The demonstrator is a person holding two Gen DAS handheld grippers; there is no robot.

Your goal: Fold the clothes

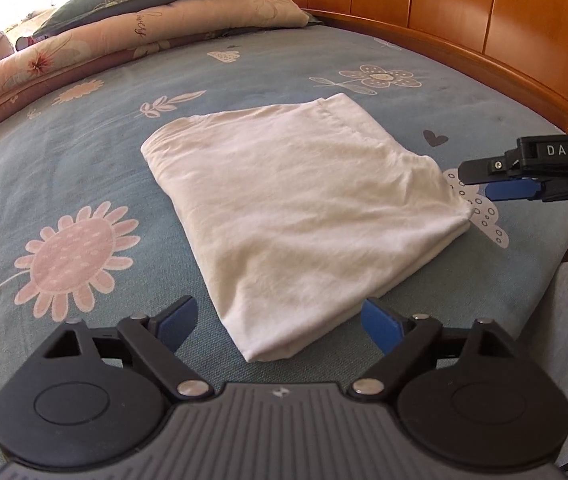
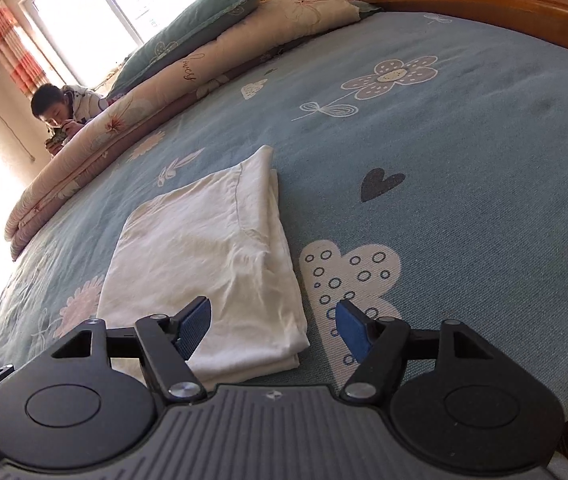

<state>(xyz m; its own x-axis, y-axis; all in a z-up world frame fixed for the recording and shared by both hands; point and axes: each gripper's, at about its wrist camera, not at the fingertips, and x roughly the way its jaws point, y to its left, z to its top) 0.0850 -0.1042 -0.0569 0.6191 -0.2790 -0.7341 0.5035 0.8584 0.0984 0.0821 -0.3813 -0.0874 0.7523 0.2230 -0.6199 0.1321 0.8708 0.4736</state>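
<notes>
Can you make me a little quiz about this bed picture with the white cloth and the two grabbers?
1. True or false: the white garment lies folded flat on the blue bedspread.
2. What is the left gripper doing? A) squeezing the garment B) open, holding nothing C) lifting a pillow
3. Fill in: near the right gripper the bedspread has a dark ____ shape.

Key: 1 true. 2 B. 3 heart.
</notes>
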